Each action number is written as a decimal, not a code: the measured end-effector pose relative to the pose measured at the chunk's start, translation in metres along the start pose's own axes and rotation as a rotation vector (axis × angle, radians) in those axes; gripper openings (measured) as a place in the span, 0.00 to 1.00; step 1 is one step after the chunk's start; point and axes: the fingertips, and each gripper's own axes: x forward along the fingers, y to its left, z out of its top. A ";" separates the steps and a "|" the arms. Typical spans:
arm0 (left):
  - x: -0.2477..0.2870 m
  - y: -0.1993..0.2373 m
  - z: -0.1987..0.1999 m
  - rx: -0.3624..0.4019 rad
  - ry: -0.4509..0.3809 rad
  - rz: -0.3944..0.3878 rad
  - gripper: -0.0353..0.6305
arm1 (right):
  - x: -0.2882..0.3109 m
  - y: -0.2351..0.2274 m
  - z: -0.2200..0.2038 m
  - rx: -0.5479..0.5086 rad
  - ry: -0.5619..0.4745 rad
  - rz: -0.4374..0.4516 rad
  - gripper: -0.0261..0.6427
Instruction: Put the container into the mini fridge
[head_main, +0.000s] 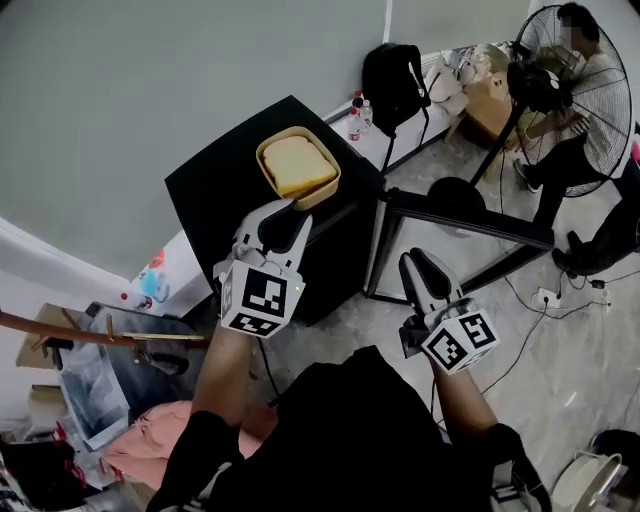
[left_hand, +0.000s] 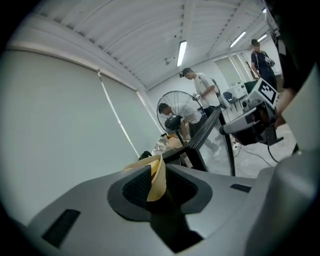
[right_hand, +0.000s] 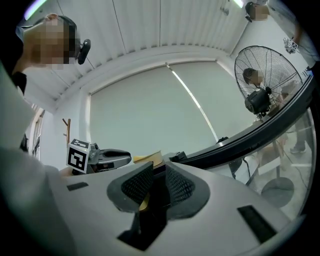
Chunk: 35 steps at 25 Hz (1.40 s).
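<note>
Standing near the mini fridge (head_main: 215, 195) and noting. The container (head_main: 298, 165) is sitting on top of the fridge, close to the edge on the door side. It is tan with a paler lid, and its contents are not showing.

The left gripper (head_main: 288, 210) is reaching across the fridge's top and pinching the container's near rim. In the left gripper view the tan rim is sitting pressed between the pads (left_hand: 136, 184).

The right gripper (head_main: 418, 265) is hanging in front of the fridge, beside the open glass door (head_main: 460, 222) and well apart from the container. Its jaws are standing narrow, with the pads not quite meeting. A yellowish sliver is showing low in the gap, too unclear to name.

The fridge's inside is staying out of sight, with the left gripper's marker cube (head_main: 262, 298) covering much of the front.

The cubes are carrying only black-and-white squares. Bottles (head_main: 355, 120) beyond the fridge are wearing red labels, too small to read.
</note>
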 end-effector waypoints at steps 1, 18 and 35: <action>0.004 0.001 -0.001 0.027 0.018 0.002 0.21 | -0.001 -0.003 0.001 0.001 -0.002 -0.006 0.18; 0.031 -0.004 -0.019 0.234 0.203 -0.119 0.18 | 0.011 -0.003 -0.007 0.020 0.048 0.031 0.17; -0.017 -0.034 -0.005 0.184 0.135 -0.198 0.11 | 0.046 0.048 -0.035 0.110 0.152 0.151 0.17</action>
